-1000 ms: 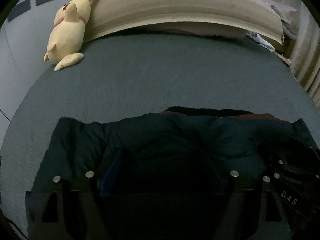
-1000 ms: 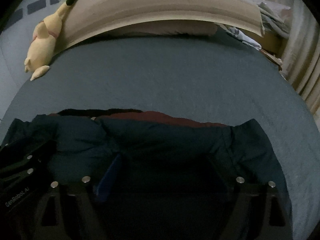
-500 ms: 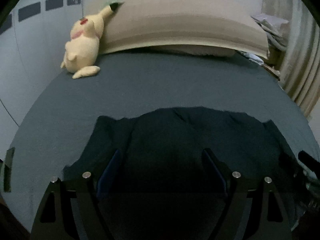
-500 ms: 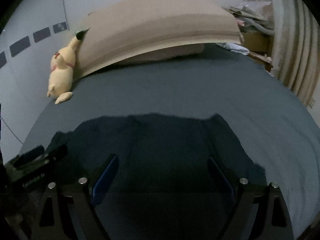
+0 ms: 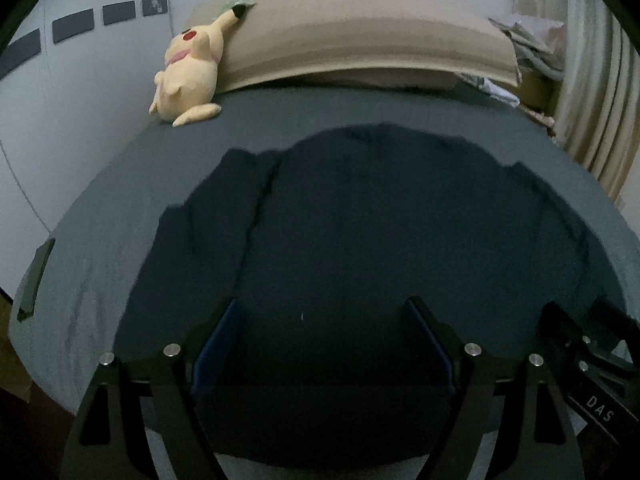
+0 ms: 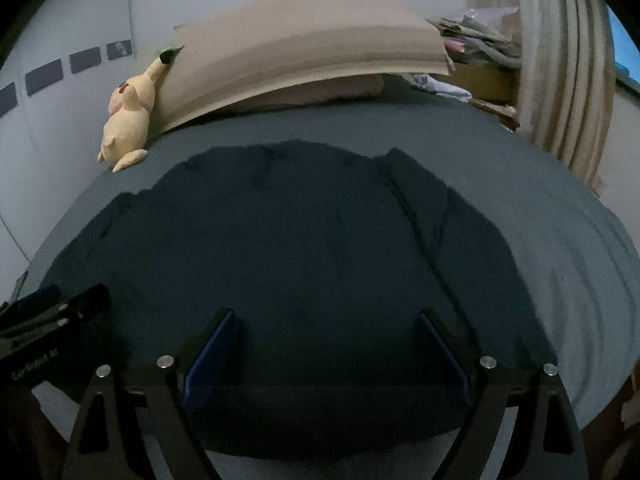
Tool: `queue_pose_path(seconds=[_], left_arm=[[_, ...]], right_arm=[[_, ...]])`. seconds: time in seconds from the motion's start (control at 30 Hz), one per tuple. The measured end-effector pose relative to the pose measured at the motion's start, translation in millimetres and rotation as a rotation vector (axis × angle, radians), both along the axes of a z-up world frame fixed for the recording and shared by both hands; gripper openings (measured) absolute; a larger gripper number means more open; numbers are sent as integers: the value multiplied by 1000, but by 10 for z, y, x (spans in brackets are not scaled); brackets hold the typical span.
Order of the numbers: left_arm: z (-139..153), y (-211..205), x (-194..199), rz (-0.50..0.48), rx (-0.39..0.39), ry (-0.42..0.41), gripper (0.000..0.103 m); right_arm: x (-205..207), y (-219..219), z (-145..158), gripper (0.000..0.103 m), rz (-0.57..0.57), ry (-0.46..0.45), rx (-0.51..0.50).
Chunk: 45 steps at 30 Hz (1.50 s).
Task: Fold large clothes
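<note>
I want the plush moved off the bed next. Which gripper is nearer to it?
Left. The left gripper is on the plush's side of the jacket; the right gripper is on the far side. Both are well short of it.

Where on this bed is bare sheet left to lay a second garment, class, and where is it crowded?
Bare sheet runs between the dark garment and the pillow, and down the garment's right side. A narrower strip lies along its left side. The plush toy crowds the far left corner.
</note>
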<state>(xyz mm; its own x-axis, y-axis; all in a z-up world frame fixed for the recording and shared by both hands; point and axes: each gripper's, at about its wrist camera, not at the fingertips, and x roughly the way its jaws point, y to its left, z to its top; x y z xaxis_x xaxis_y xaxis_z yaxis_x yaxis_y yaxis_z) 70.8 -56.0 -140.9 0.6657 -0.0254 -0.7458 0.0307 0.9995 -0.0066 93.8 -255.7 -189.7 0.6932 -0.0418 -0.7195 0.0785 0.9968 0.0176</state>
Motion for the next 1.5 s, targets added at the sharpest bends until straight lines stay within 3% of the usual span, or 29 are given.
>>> queue_pose_path(seconds=[0.4, 0.57, 0.77, 1.0, 1.23, 1.5], left_arm=[[-229, -75, -115, 6, 51, -36, 88], [-11, 17, -184, 19, 5, 25, 88], [453, 96, -623, -12, 39, -55, 89], [749, 200, -1110, -9, -36, -109, 89], [800, 199, -1265, -3, -14, -135, 90], [779, 200, -1313, 0, -12, -136, 91]], right_arm=[[-2, 1, -281, 102, -17, 12, -52], [-90, -71, -9, 102, -28, 34, 3], [-513, -110, 461, 103, 23, 33, 77], [-1107, -11, 696, 103, 65, 26, 108], [-1417, 163, 775, 103, 72, -45, 36], [-1495, 149, 769, 103, 49, -62, -20]])
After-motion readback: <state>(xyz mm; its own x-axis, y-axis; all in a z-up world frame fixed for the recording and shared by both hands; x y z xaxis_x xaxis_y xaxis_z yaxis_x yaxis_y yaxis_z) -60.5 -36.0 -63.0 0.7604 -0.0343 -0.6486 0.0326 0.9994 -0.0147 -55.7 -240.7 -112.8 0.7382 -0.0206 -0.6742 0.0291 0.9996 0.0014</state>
